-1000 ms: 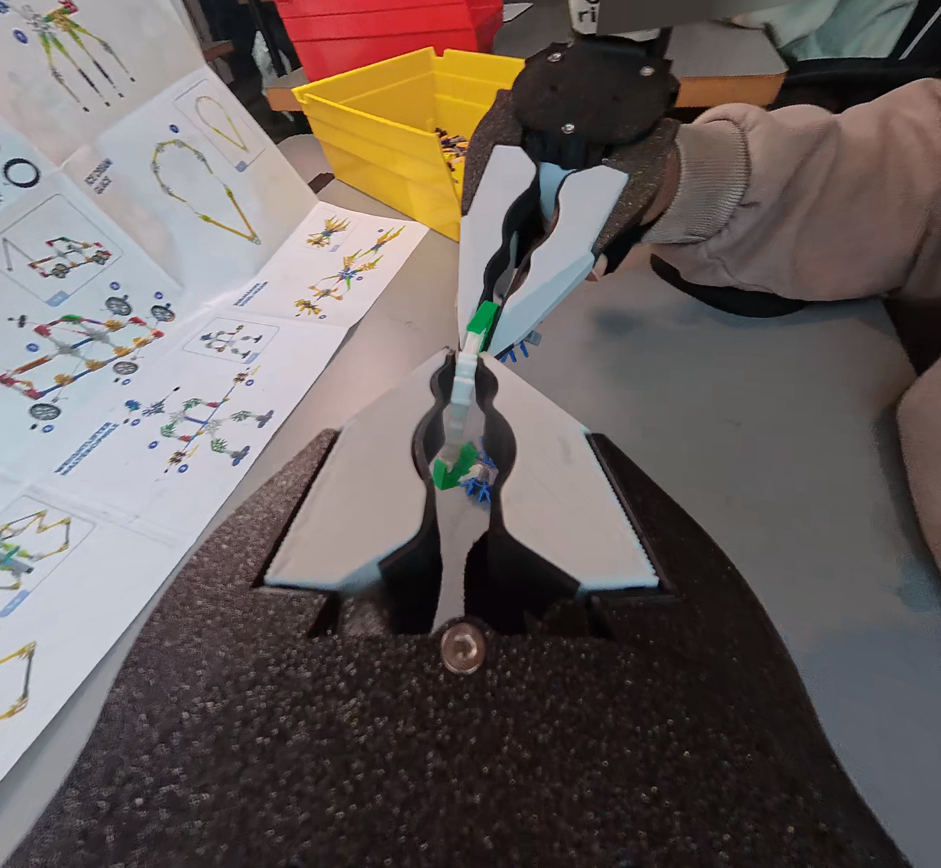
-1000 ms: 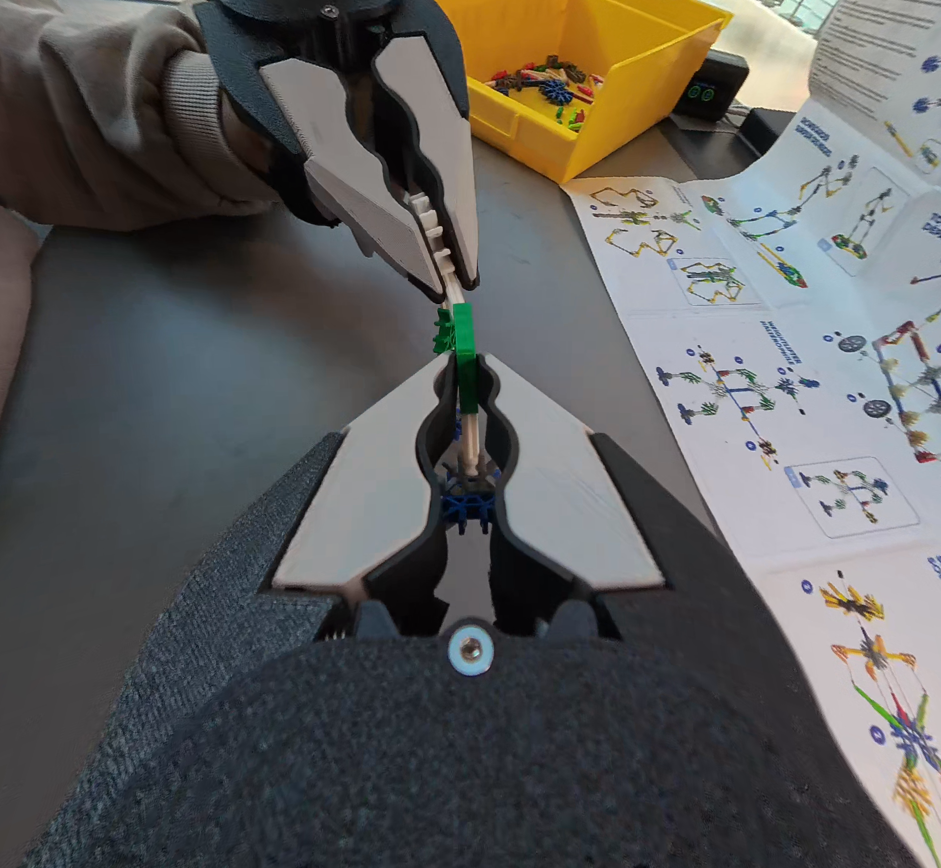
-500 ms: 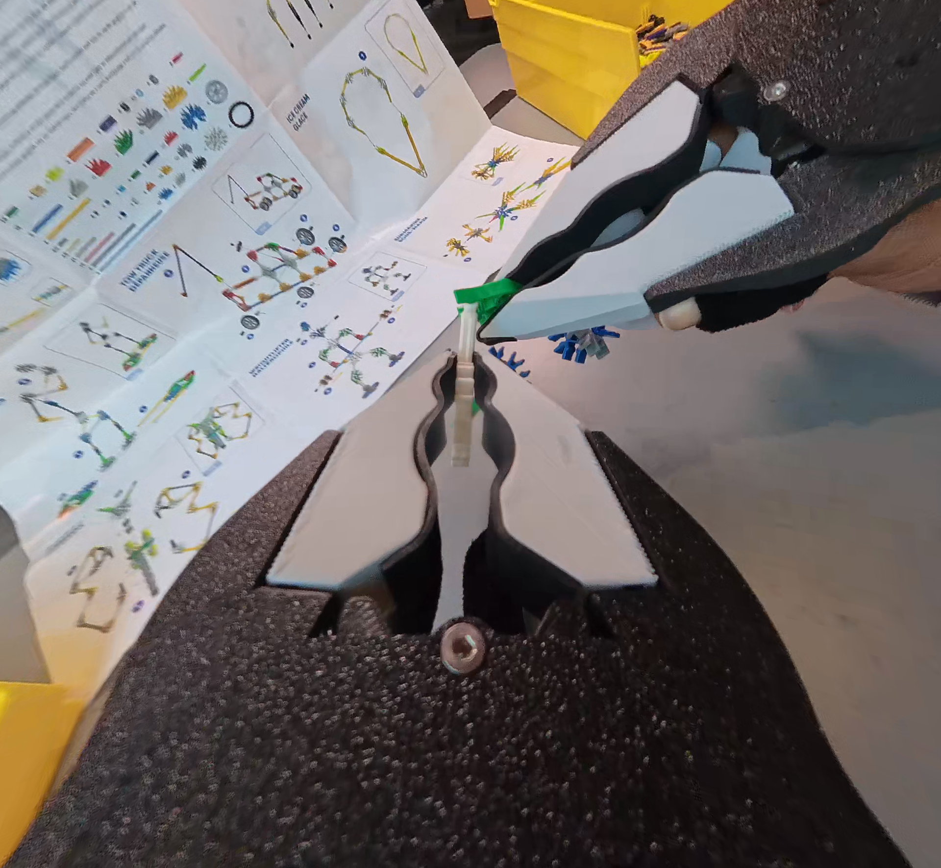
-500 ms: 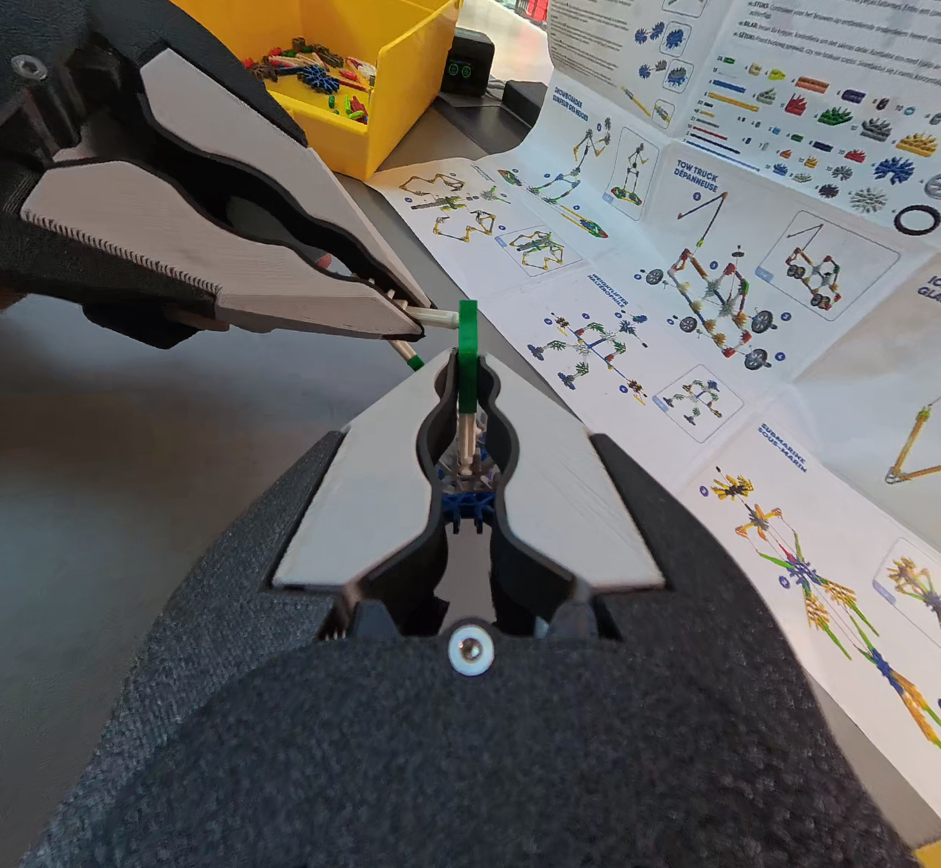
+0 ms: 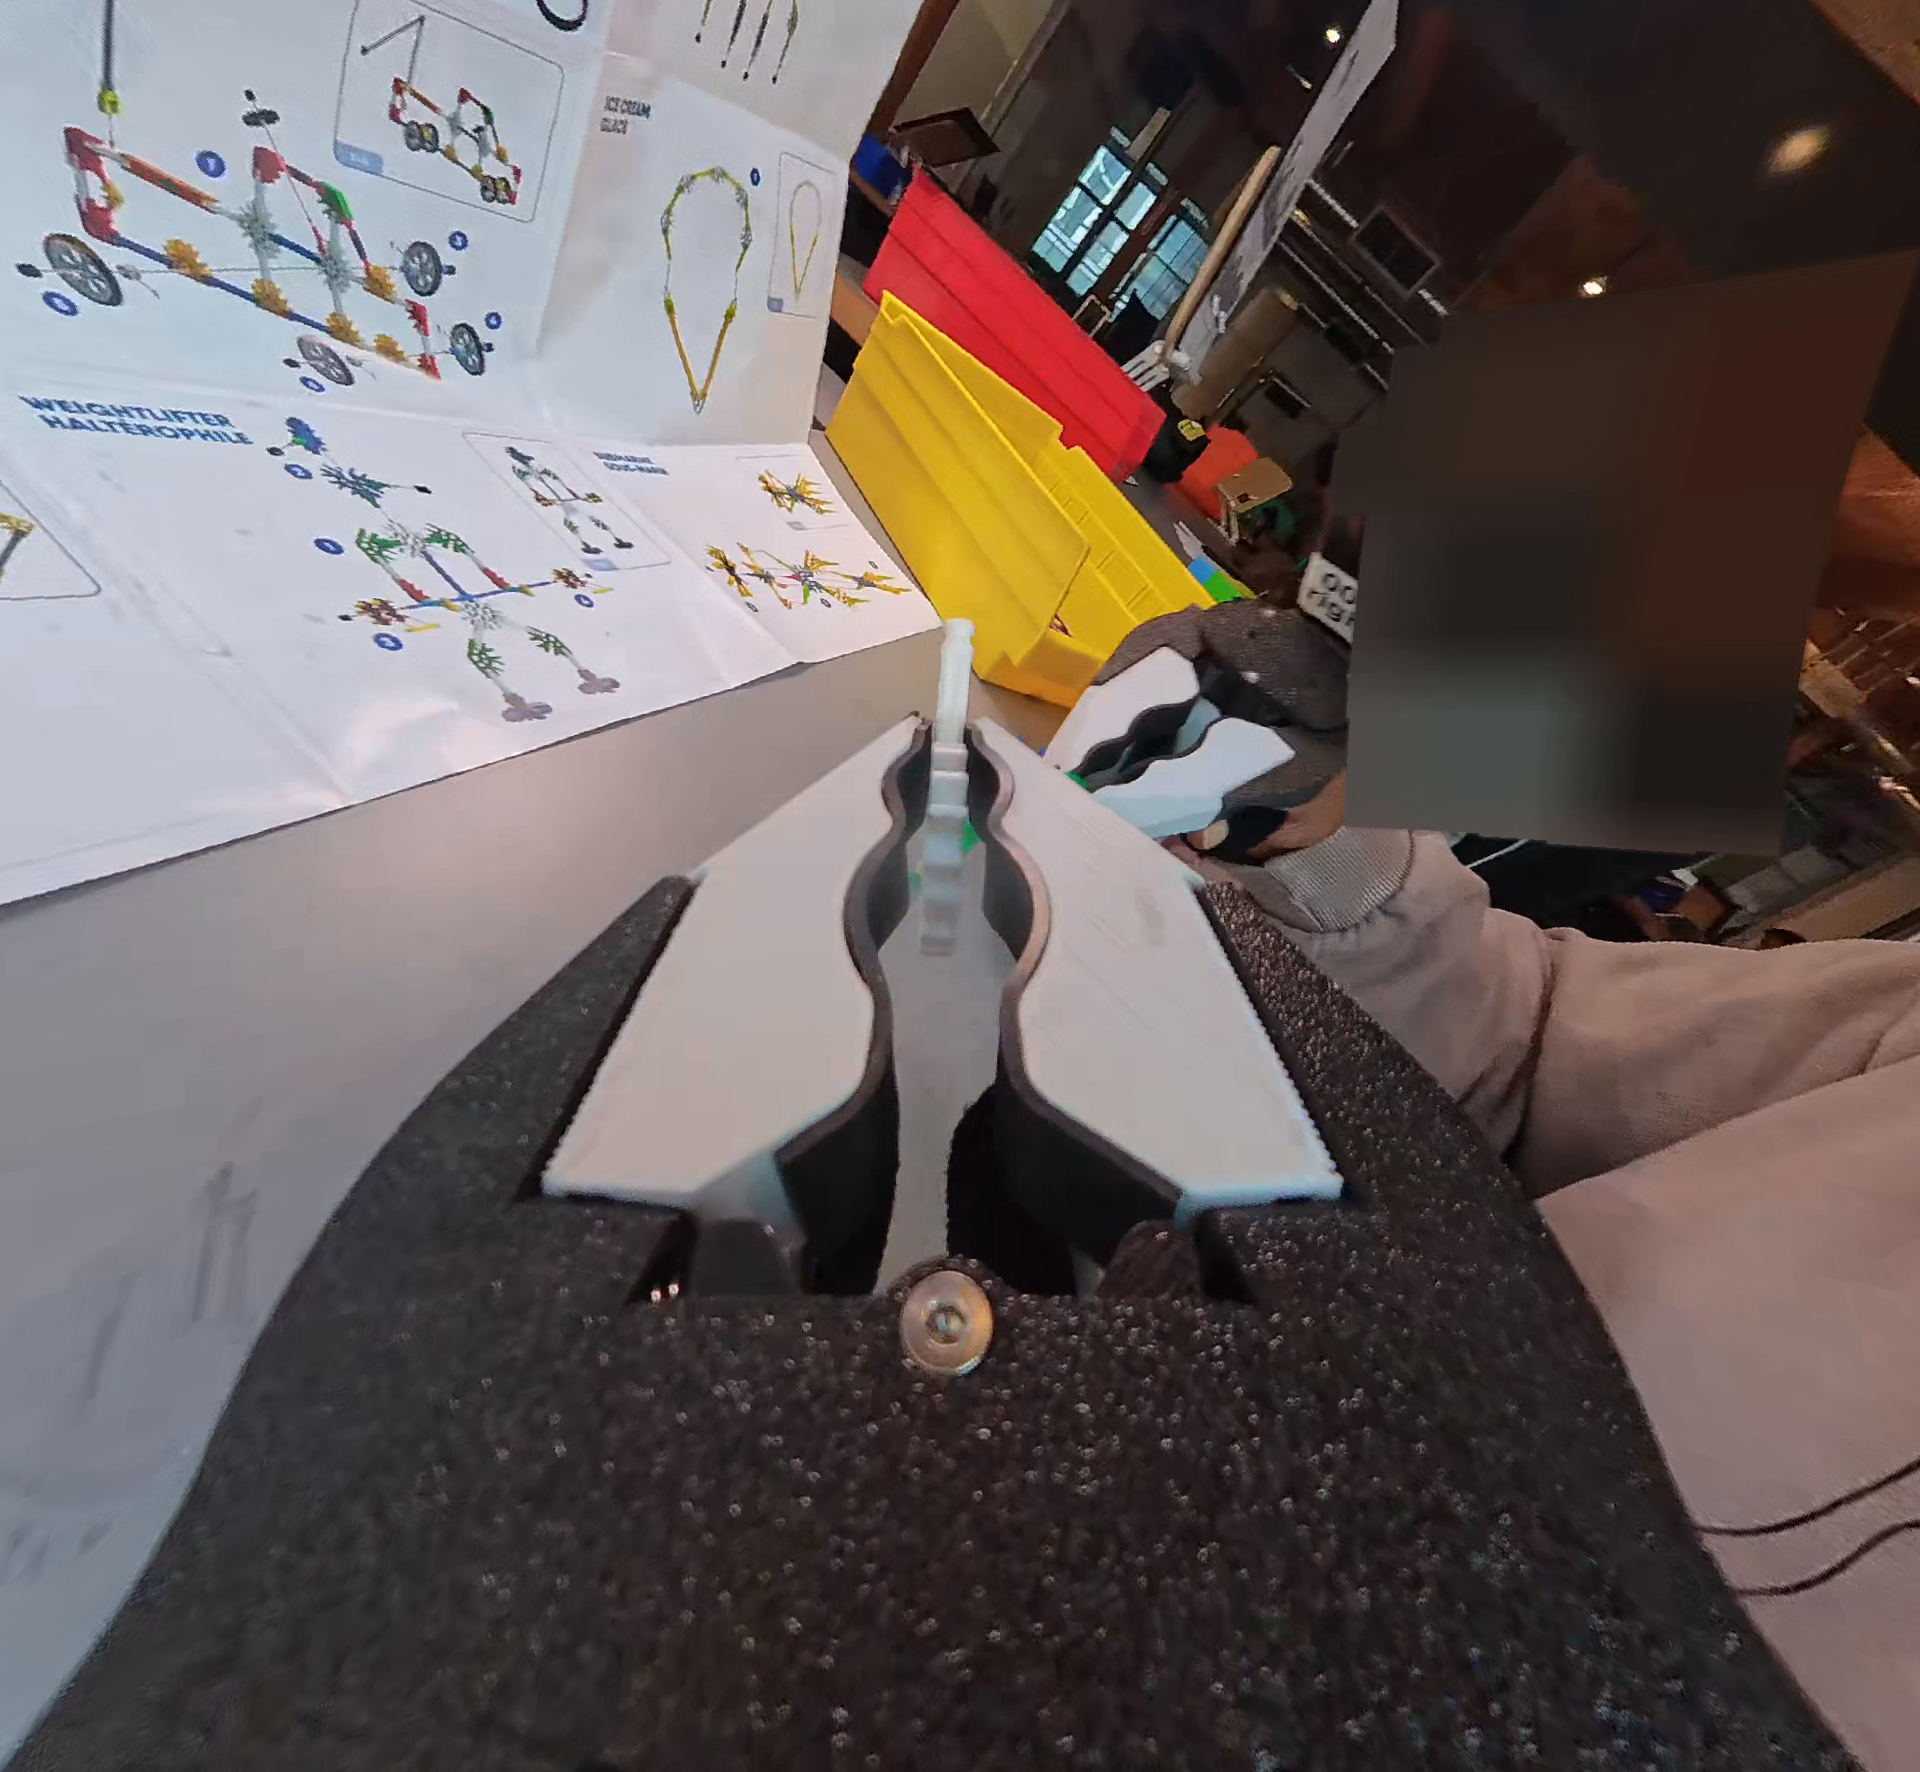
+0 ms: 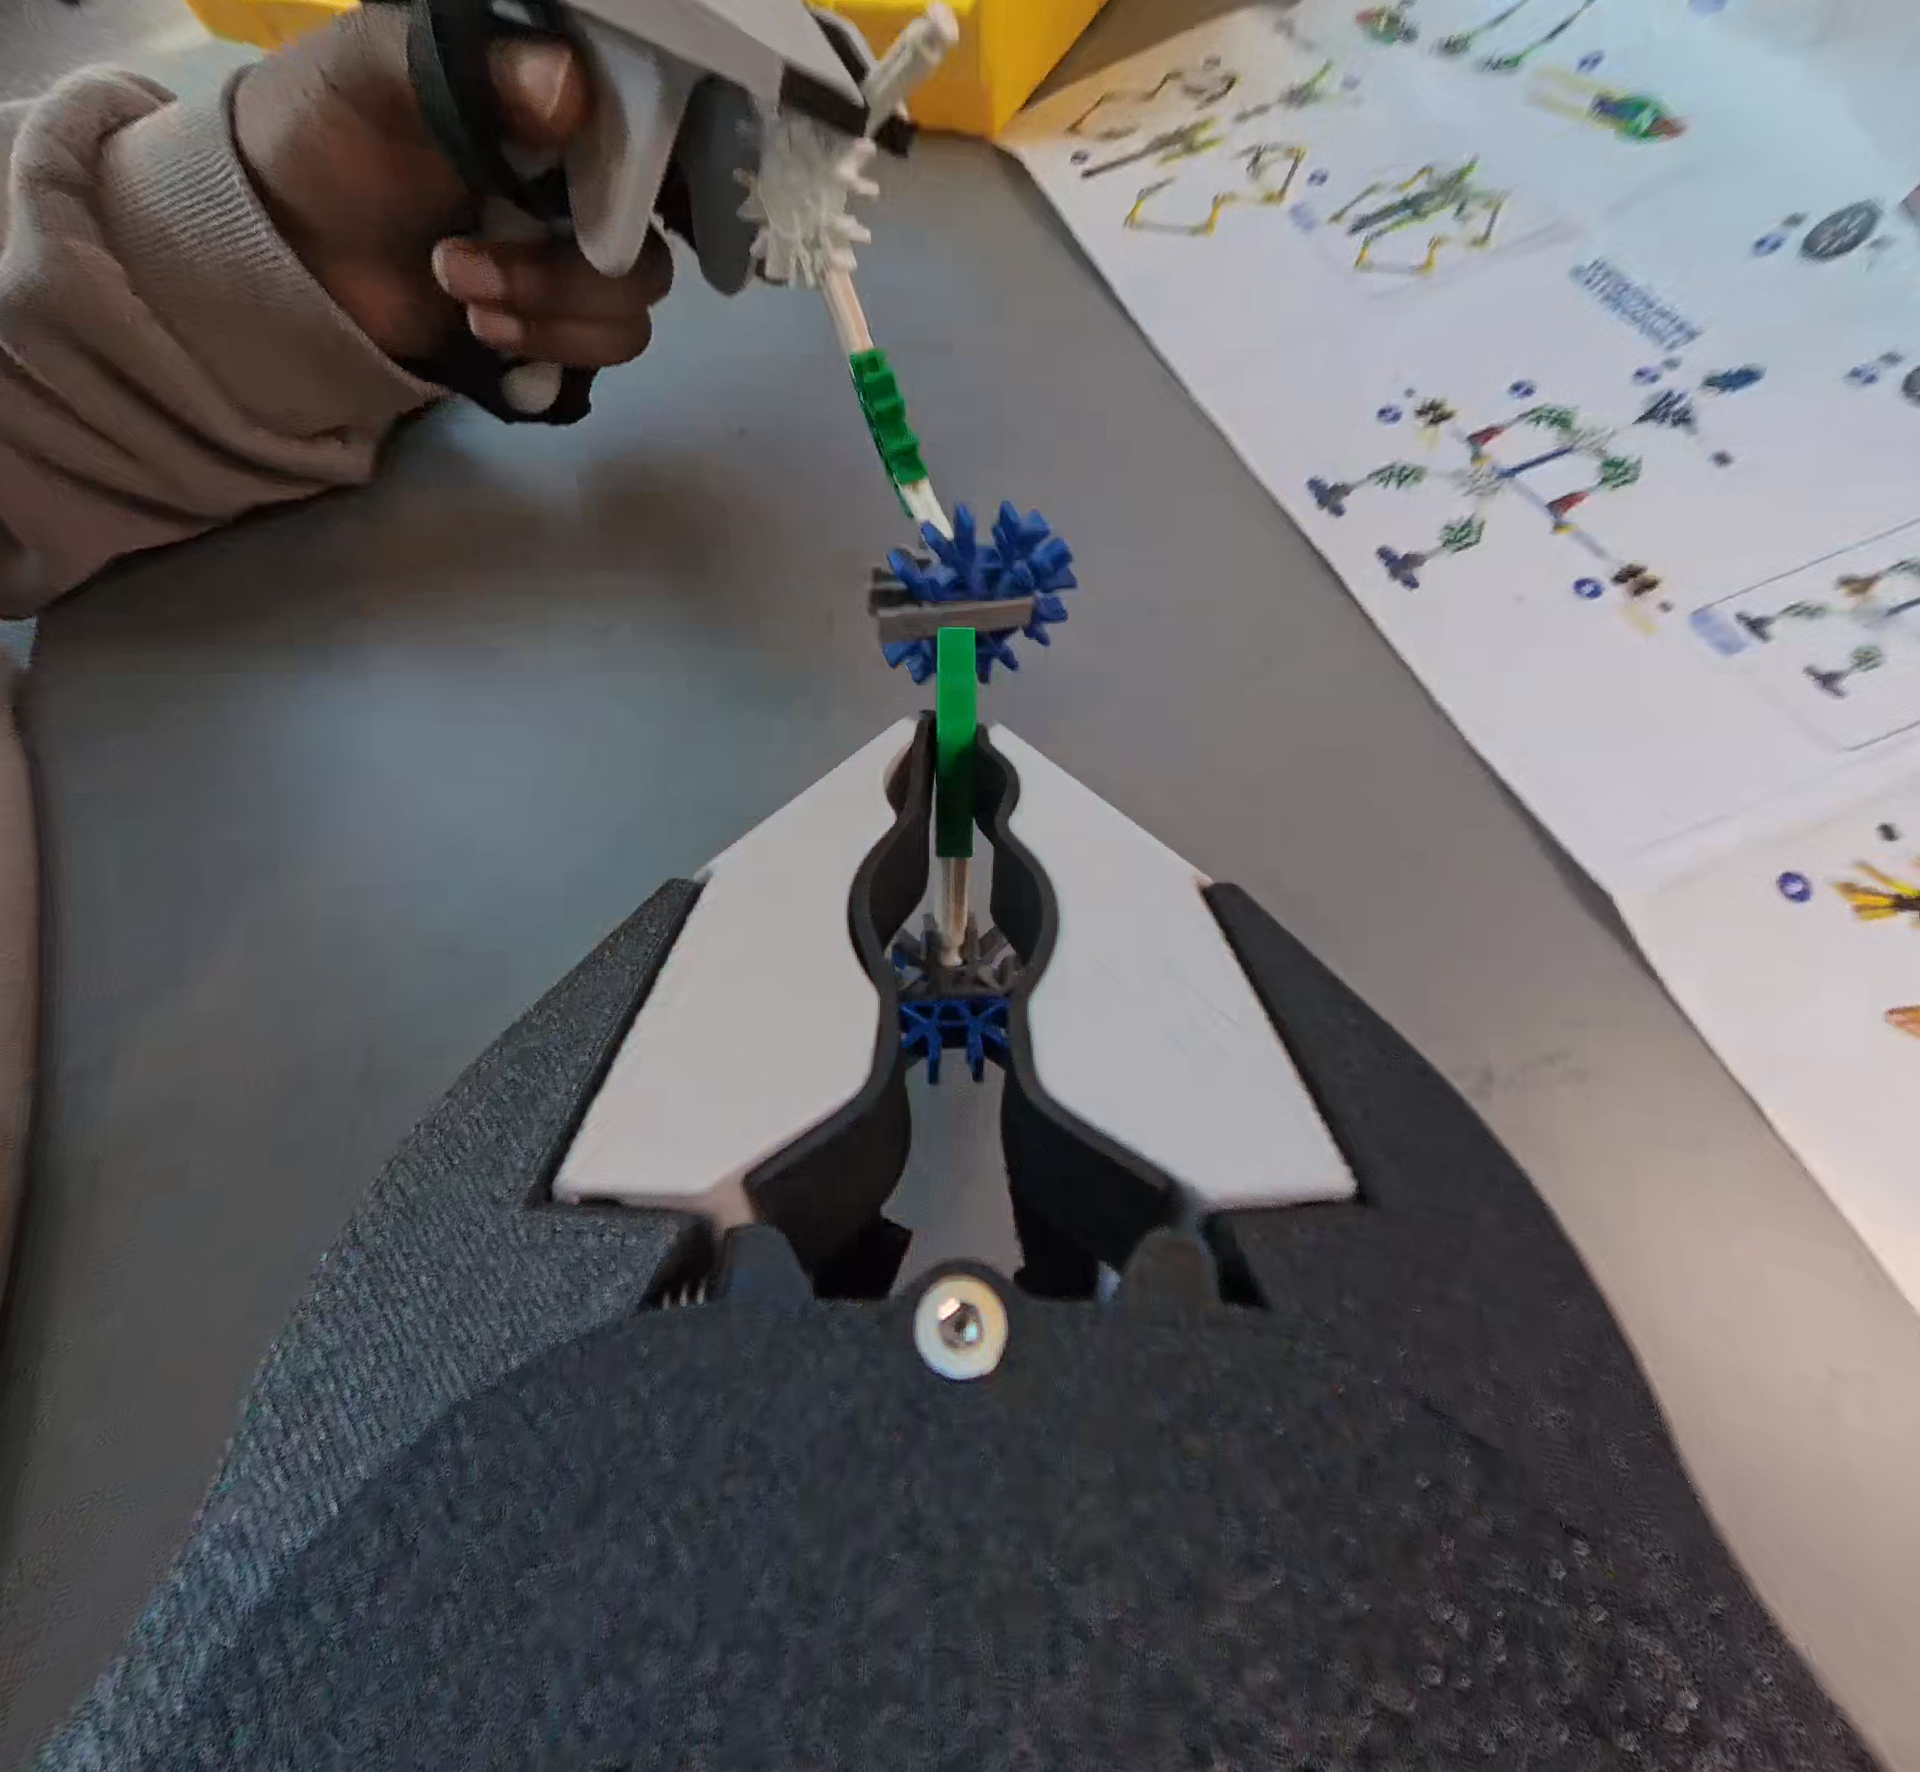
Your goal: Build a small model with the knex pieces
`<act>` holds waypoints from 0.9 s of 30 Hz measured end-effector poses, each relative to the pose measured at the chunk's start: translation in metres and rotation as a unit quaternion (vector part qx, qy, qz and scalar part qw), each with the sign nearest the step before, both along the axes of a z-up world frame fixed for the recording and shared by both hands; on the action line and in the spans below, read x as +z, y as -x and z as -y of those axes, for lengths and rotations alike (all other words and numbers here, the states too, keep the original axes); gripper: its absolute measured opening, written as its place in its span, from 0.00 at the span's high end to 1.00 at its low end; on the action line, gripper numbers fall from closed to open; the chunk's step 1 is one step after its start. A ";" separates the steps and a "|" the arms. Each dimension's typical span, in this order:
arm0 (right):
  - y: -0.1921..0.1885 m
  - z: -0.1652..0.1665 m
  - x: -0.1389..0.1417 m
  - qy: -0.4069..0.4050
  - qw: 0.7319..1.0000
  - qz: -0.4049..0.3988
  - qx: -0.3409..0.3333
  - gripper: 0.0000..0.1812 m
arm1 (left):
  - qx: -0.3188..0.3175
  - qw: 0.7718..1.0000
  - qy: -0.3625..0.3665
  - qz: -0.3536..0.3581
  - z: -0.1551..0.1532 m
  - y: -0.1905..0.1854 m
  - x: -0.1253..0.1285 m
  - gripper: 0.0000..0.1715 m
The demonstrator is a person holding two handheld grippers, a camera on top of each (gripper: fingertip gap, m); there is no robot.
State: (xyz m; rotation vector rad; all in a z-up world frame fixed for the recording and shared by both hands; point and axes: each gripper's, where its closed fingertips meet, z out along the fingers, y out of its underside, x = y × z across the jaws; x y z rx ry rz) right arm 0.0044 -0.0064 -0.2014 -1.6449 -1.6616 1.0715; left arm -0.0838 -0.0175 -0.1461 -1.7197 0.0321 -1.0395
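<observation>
I am drawing my two grippers apart since half a second ago. My left gripper (image 5: pixel 943 735) is clenching the white rod (image 5: pixel 948 766); my right gripper (image 6: pixel 954 735) is clenching the green connector (image 6: pixel 954 746), both near the yellow bin (image 5: pixel 977 517). These light, stiff pieces are probably snapping apart easily; I am gripping mid-shaft.

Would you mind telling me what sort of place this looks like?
Probably a workshop or makerspace bench for toy construction kits: a grey table, stacked yellow parts bins beside red ones, and a large unfolded instruction sheet.
</observation>
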 end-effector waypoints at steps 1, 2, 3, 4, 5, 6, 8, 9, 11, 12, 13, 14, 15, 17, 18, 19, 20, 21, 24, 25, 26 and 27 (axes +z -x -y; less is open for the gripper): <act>-0.006 0.002 -0.010 0.019 0.999 0.026 0.013 0.97 | -0.008 1.000 0.000 0.010 0.001 -0.001 0.001 0.97; -0.013 0.007 -0.021 0.030 0.997 0.059 0.032 0.96 | -0.009 1.000 -0.004 0.016 0.001 -0.001 0.003 0.97; -0.018 0.009 -0.032 0.026 0.995 0.086 0.043 0.92 | -0.012 1.000 -0.008 0.018 0.002 -0.002 0.004 0.97; -0.019 0.006 -0.037 0.006 0.994 0.098 0.040 0.82 | -0.015 1.000 -0.012 0.017 0.003 -0.003 0.005 0.97; -0.018 0.003 -0.038 -0.012 0.994 0.099 0.037 0.73 | -0.017 1.000 -0.016 0.016 0.003 -0.005 0.006 0.97; -0.016 0.003 -0.033 -0.022 0.995 0.086 0.037 0.66 | -0.021 1.000 -0.017 0.015 0.004 -0.007 0.007 0.97; -0.008 0.005 -0.007 -0.033 0.998 0.014 0.046 0.58 | -0.031 0.999 -0.020 0.015 0.006 -0.012 0.007 0.97; -0.006 0.009 0.010 -0.030 0.998 -0.027 0.056 0.58 | -0.037 0.999 -0.022 0.013 0.007 -0.016 0.008 0.97; -0.004 0.016 0.036 -0.019 0.994 -0.087 0.065 0.60 | -0.051 0.998 -0.024 0.007 0.009 -0.023 0.007 0.97; -0.004 0.018 0.041 -0.019 0.993 -0.098 0.067 0.62 | -0.062 0.998 -0.026 0.004 0.010 -0.028 0.006 0.97; -0.002 0.021 0.042 -0.025 0.992 -0.100 0.071 0.64 | -0.074 0.997 -0.027 0.002 0.012 -0.034 0.005 0.97; 0.000 0.025 0.038 -0.034 0.992 -0.097 0.077 0.65 | -0.085 0.996 -0.027 -0.002 0.014 -0.041 0.004 0.97; 0.002 0.030 0.032 -0.042 0.992 -0.085 0.084 0.68 | -0.092 0.995 -0.027 -0.008 0.015 -0.047 0.002 0.97; 0.004 0.039 0.014 -0.052 0.992 -0.053 0.105 0.77 | -0.105 0.994 -0.028 -0.023 0.017 -0.060 -0.003 0.97; 0.005 0.042 0.007 -0.056 0.992 -0.041 0.108 0.81 | -0.109 0.993 -0.032 -0.026 0.018 -0.064 -0.003 0.97; 0.006 0.045 0.003 -0.056 0.991 -0.035 0.113 0.82 | -0.112 0.993 -0.034 -0.026 0.019 -0.068 -0.002 0.97; 0.006 0.046 0.000 -0.055 0.991 -0.029 0.116 0.82 | -0.113 0.993 -0.036 -0.025 0.019 -0.069 -0.001 0.96; 0.006 0.046 -0.001 -0.054 0.992 -0.025 0.114 0.82 | -0.114 0.992 -0.037 -0.025 0.020 -0.069 -0.001 0.96; 0.006 0.045 0.001 -0.045 0.992 -0.024 0.111 0.82 | -0.118 0.992 -0.039 -0.035 0.020 -0.068 -0.002 0.96; 0.005 0.045 0.002 -0.042 0.992 -0.023 0.113 0.82 | -0.122 0.991 -0.038 -0.037 0.021 -0.069 -0.002 0.96; 0.005 0.045 0.003 -0.038 0.993 -0.023 0.110 0.82 | -0.121 0.991 -0.039 -0.041 0.021 -0.068 -0.003 0.96; 0.005 0.045 0.003 -0.034 0.993 -0.021 0.107 0.82 | -0.118 0.991 -0.041 -0.046 0.020 -0.067 -0.003 0.97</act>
